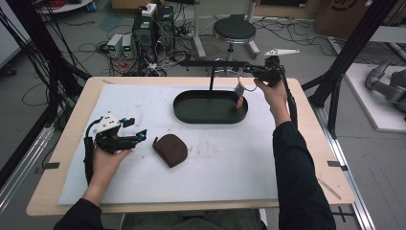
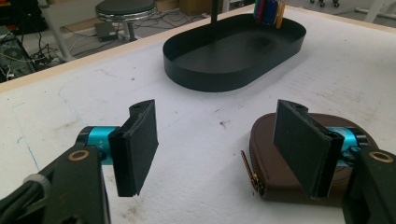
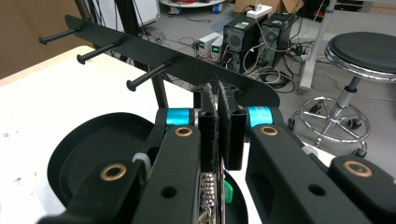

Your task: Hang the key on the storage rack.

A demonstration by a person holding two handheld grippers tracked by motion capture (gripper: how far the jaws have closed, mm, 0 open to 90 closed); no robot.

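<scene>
Bare white mat (image 1: 225, 163) lies open around the brown pouch (image 1: 170, 150); the black tray (image 1: 209, 107) and its rack (image 3: 154, 56) block the far side.

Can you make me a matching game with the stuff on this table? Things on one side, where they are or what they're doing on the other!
Things:
1. Brown leather zip pouch
2. Black oval metal tray
3. Left gripper
4. Right gripper

Places or states:
A. Jaws shut on a small bunch of keys, held above the tray's right end
B. Lying flat on the white mat, beside an open gripper
C. Jaws open, holding nothing
D. In the middle of the table's far side, with a peg rack on a post rising from it

Pairs: 1-B, 2-D, 3-C, 4-A
</scene>
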